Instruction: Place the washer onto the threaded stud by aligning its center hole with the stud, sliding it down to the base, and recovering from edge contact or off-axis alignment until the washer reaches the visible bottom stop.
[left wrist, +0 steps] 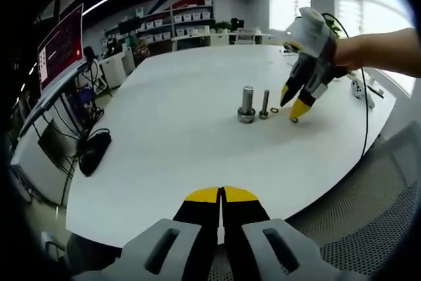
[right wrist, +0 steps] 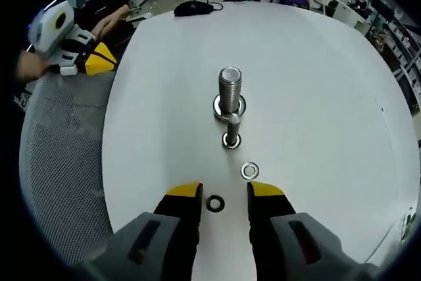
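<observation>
The dark washer [right wrist: 215,203] lies flat on the white desk [right wrist: 316,83], small and hard to make out, between the right claw [right wrist: 224,191]'s parted jaws. Just ahead stands the threaded stud [right wrist: 231,129]. The left claw [left wrist: 222,194] is closed, empty.

White table [left wrist: 171,136] — black mouse [left wrist: 92,153] near edge, monitor [left wrist: 59,47] beyond, mesh chair [right wrist: 62,162] beside.
</observation>
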